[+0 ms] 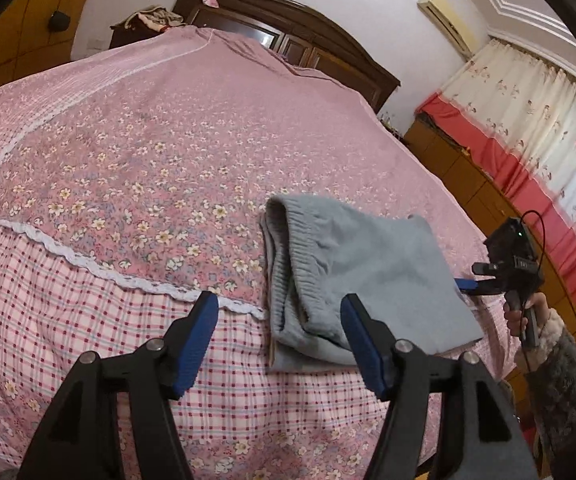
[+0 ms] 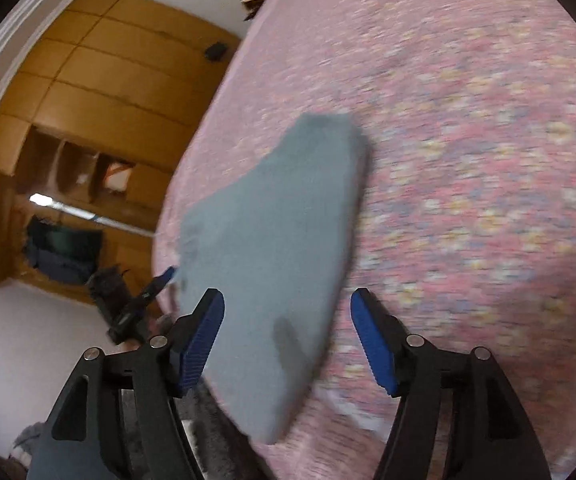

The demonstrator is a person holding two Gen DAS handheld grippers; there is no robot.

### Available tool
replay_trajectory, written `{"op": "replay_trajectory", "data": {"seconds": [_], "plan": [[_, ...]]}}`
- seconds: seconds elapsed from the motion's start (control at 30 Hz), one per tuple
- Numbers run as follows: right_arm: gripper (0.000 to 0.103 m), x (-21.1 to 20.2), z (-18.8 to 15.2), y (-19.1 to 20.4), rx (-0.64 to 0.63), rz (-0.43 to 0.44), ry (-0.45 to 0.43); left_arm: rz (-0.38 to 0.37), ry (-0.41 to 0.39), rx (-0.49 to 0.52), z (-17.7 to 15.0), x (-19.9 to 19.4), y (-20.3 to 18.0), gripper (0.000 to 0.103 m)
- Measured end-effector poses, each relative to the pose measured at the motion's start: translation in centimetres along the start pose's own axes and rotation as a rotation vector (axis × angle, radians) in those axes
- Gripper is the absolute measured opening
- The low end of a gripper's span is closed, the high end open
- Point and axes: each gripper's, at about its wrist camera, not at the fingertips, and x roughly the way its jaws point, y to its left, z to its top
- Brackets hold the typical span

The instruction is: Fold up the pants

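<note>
Right wrist view is motion-blurred; I cannot read the bedspread (image 2: 468,140) pattern there, and the pants' (image 2: 272,240) waistband is hidden. I count one pair of pants (image 1: 360,276), folded, and two grippers. The pants lie near the bed's near right edge, elastic waistband facing far-left, long axis running near to far. My left gripper (image 1: 280,308) stands apart, empty, just short of the pants. My right gripper (image 2: 286,304) stands apart, its pads clear of the cloth.
</note>
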Motion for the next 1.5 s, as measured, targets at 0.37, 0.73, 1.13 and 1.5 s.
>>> {"op": "replay_trajectory", "data": {"seconds": [0.37, 0.73, 1.13, 1.5], "plan": [[0.063, 2.5, 0.8, -1.7, 0.023, 0.044, 0.045, 0.001, 0.035, 0.039, -0.5, 1.0, -1.3, 0.067], [0.015, 3.2, 1.1, -5.5, 0.040, 0.137, 0.124, 0.047, 0.067, 0.043, -1.4, 2.0, -2.0, 0.067], [0.010, 2.7, 1.6, -0.1, 0.014, -0.113, 0.094, 0.063, 0.084, 0.077, -1.2, 3.0, -2.9, 0.067], [0.010, 1.6, 3.7, 5.7, 0.022, -0.334, 0.070, 0.069, 0.087, 0.083, -1.4, 3.1, -2.6, 0.067]]}}
